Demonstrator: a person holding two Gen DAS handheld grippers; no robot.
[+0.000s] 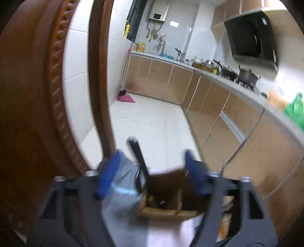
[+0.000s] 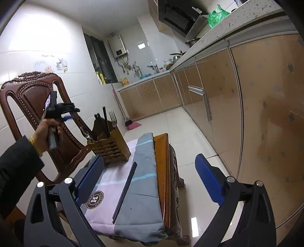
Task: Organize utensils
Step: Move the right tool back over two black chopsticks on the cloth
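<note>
In the right wrist view a pair of black chopsticks (image 2: 125,191) lies on a grey and pink cloth (image 2: 140,214). My right gripper (image 2: 150,171) hangs open just above and around them, with neither pad touching. Behind stands a wooden utensil holder (image 2: 112,146) with chopsticks, a fork (image 2: 113,118) and a spoon in it. A hand holds my left gripper (image 2: 71,115) up and to the left of the holder. The blurred left wrist view shows the left gripper (image 1: 152,165) open over the holder (image 1: 163,197), with one black chopstick (image 1: 138,157) standing untouched between the fingers.
A carved wooden chair back (image 2: 32,98) rises behind the holder and fills the left of the left wrist view. The cloth covers a wooden table whose edge (image 2: 161,171) runs along the right. Kitchen cabinets (image 2: 247,104) and a counter with a green bag (image 2: 216,16) line the right side.
</note>
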